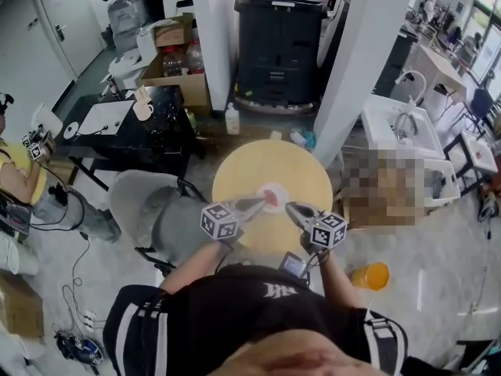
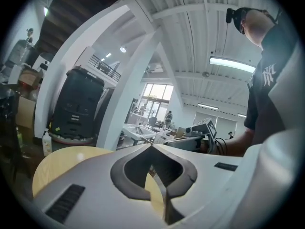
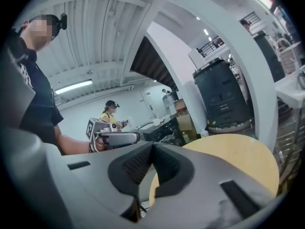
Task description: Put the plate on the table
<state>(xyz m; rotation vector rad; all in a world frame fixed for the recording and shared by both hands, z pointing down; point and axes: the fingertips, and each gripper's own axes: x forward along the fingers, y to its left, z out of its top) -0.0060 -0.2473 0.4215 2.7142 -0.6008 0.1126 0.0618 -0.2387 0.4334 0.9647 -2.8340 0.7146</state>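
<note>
Counter (image 1: 235,171): round top, pale wood look, smooth, matt.
Left tongs (image 2: 152,146), right tongs (image 3: 152,145): grey plastic shells, matt; dark inner pads (image 3: 136,163), finely rough.
Floor (image 1: 438,288): pale, marbled, polished sheen.
Shirt (image 1: 258,312): black cloth.

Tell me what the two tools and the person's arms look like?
The left tool and right tool are grey with dark ridged pads, each carrying a white cube of black square markers. The person wears a black short-sleeved shirt with white stripes.
</note>
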